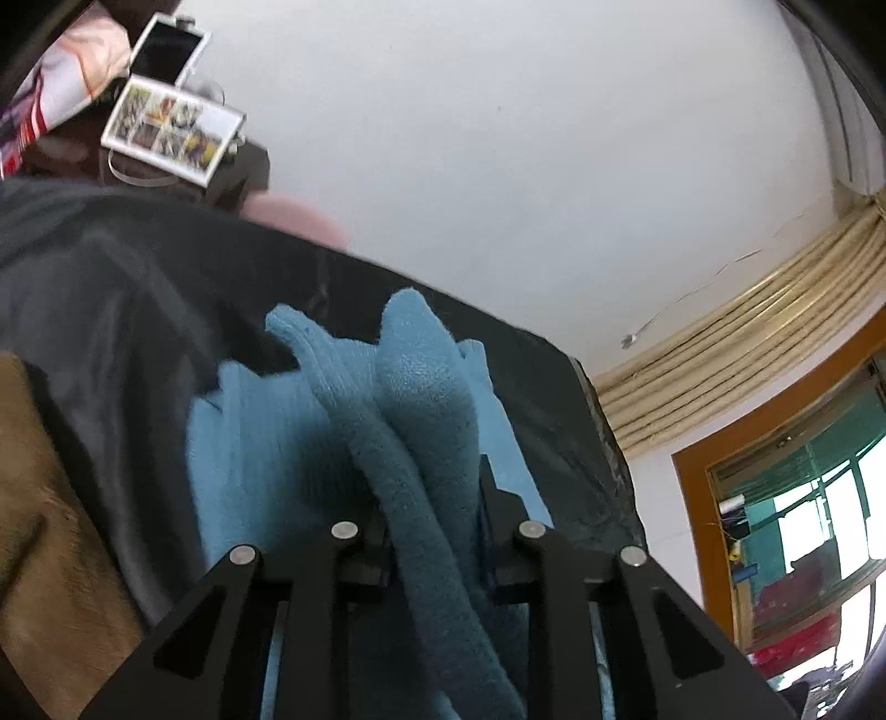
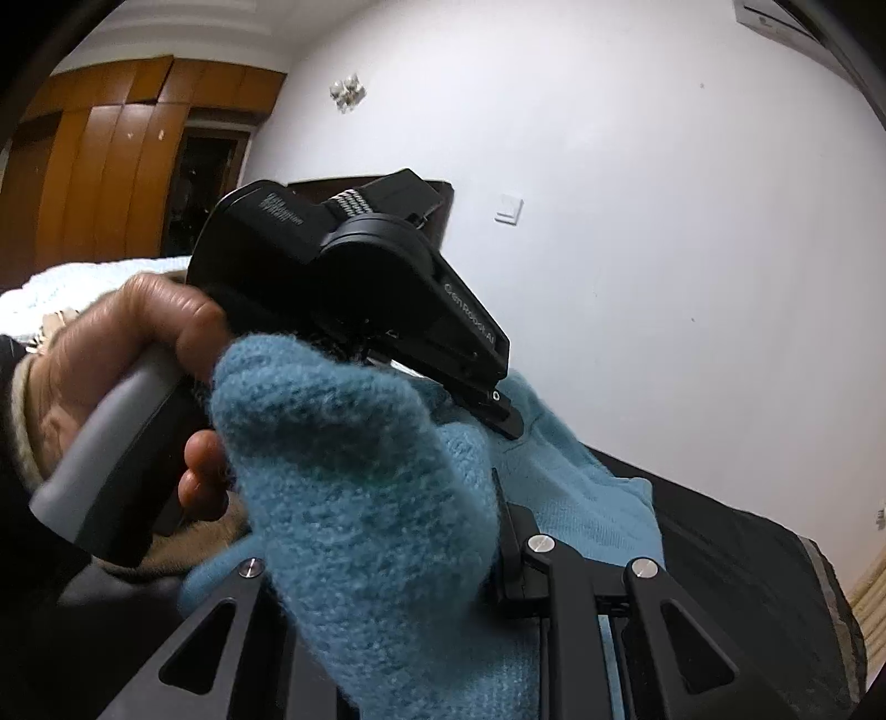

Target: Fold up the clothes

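A blue knit sweater [image 1: 421, 399] rises in a bunched fold between the fingers of my left gripper [image 1: 432, 487], which is shut on it. It lies partly over a black cloth surface [image 1: 138, 310]. In the right wrist view the same blue sweater [image 2: 354, 471] is piled between the jaws of my right gripper [image 2: 437, 515], shut on it; the fabric hides the left finger. A hand [image 2: 127, 343] holds the left gripper [image 2: 498, 415] just beyond, its tip pressed into the sweater.
Brown fabric [image 1: 39, 498] lies at the left of the black cloth. A photo print [image 1: 171, 130] and a tablet [image 1: 166, 47] stand at the back left. A window [image 1: 803, 498] is on the right. White knitwear [image 2: 83, 282] and a wooden wardrobe [image 2: 111, 144] are behind the hand.
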### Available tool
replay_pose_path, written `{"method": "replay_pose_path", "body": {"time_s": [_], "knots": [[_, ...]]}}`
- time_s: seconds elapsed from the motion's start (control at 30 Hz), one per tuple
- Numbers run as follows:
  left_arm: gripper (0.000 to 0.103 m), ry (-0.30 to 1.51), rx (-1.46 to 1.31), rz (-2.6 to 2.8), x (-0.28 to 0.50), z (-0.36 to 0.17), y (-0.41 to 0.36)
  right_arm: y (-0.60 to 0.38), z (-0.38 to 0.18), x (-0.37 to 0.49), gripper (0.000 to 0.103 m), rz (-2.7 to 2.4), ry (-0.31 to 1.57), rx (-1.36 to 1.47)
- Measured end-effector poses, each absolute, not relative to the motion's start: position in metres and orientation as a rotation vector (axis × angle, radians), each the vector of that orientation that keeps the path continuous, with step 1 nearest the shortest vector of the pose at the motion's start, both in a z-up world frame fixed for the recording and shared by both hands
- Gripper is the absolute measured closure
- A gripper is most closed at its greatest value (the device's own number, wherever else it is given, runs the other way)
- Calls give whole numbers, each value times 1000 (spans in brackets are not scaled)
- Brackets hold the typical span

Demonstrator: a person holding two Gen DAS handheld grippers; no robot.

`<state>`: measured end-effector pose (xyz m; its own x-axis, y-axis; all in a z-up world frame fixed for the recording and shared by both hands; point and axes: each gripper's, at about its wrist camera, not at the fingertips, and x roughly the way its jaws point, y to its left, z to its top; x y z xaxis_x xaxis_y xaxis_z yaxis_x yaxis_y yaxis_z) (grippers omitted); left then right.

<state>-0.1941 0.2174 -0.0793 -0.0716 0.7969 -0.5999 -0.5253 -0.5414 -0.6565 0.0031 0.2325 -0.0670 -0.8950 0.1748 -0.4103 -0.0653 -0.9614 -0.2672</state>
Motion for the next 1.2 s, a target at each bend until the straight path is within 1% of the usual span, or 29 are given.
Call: {"method": "replay_pose_path", "body": {"time_s": [0.07,0.1,0.2,0.33,0.37,0.4,0.43,0.47,0.63,0.77,0.83,0.9,0.97,1.03,1.07,1.2], "knots": [[78,-314,-1216,1801,-195,-79,208,227,-67,0,79,2938,-388,-668],[78,-300,-1240,1817,-197,-88,208,223,-72,-2,79,2945,-401,-686],[78,-286,-1285,1840,-199,-111,200,218,-91,-11,79,2976,-392,-827],[78,-291,-1274,1840,-196,-130,188,221,-105,-14,73,2992,-378,-959],[77,-278,-1260,1846,-194,-131,187,222,-105,-11,68,3013,-363,-981],[77,-254,-1249,1862,-193,-130,188,223,-106,-9,61,3034,-347,-1004],[76,-238,-1244,1870,-192,-130,188,224,-107,-6,40,3055,-331,-1027],[76,-236,-1243,1872,-191,-129,188,225,-107,-4,29,3075,-315,-1050],[76,-255,-1248,1878,-188,-128,181,206,-114,14,29,3136,-329,-1117],[76,-204,-1243,1930,-180,-120,180,224,-107,19,29,3169,-189,-1108],[75,-148,-1228,1978,-173,-115,183,239,-98,24,29,3160,-109,-1067],[67,-63,-1203,2064,-162,-107,186,250,-89,29,29,3139,-40,-1024],[42,19,-1165,2160,-150,-99,188,258,-83,32,29,3089,1,-986],[32,75,-1101,2241,-137,-89,187,264,-74,43,29,3041,37,-952],[29,103,-1068,2281,-130,-84,187,266,-68,51,29,3019,52,-937],[25,160,-980,2338,-108,-73,193,283,-63,64,29,2959,91,-900]]}}
